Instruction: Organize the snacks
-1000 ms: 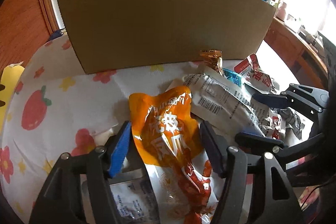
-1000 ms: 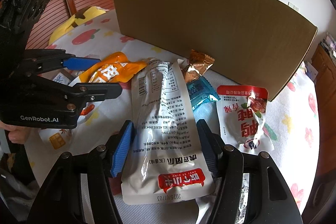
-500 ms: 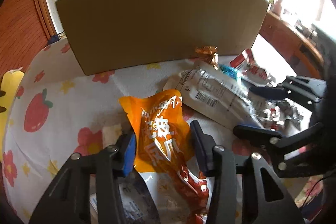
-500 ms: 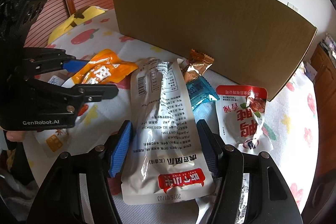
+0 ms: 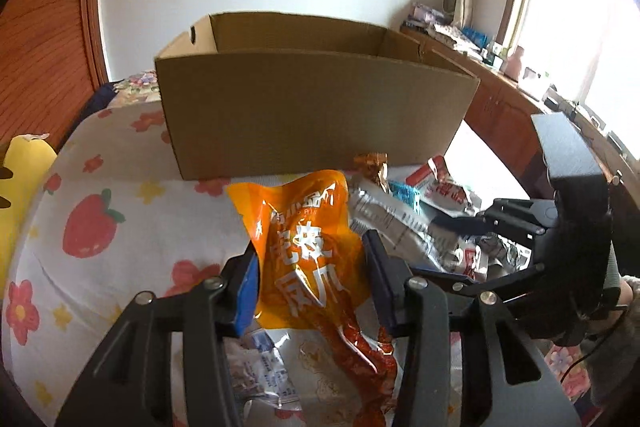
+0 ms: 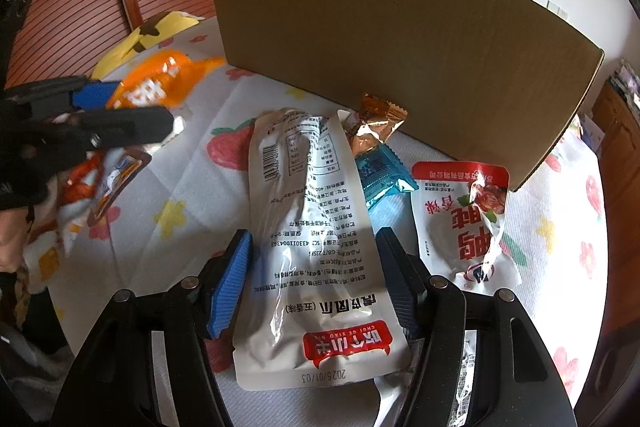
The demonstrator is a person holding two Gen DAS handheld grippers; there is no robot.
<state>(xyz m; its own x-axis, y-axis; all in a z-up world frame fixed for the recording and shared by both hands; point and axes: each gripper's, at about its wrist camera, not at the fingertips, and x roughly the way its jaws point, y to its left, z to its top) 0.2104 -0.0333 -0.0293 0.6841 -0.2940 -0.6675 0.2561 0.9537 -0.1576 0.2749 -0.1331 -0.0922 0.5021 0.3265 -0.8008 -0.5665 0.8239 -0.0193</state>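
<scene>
Left wrist view: our left gripper [image 5: 310,279] is clamped on the orange pouch [image 5: 308,247], both pads pressed into its sides, pouch raised off the tablecloth [image 5: 132,227] with its red lower end trailing down between the fingers. The jaws closed in on it within the last second and have not moved since. Under the pouch lies a clear packet [image 5: 264,363], blurred, contents unreadable. Ahead stands the open cardboard box [image 5: 312,115] on the flowered cloth, near wall facing us, top open. To the right of the pouch lie a white pouch [image 5: 396,223], a brown candy wrapper [image 5: 372,163] close to the box wall, a teal bar [image 5: 406,193] and a red-and-white pouch [image 5: 444,185]. Our right gripper [image 5: 460,251] shows from the side over that pile. A yellow plush [image 5: 20,187] sits at the left edge. Right wrist view: our right gripper [image 6: 314,275] straddles the white pouch [image 6: 316,243], which lies flat on the tablecloth [image 6: 192,171]; the blue pad on the left stands clear of the pouch edge, the other one looks just beside it, so we read it as not gripping. The teal bar [image 6: 382,175] and candy wrapper [image 6: 376,127] lie just beyond, the wrapper near the box [image 6: 400,59]. The red-and-white pouch [image 6: 464,219] lies to the right, its top corner near the box corner. At left, the left gripper [image 6: 132,107] holds the orange pouch [image 6: 160,83] above the cloth, motion-blurred.
</scene>
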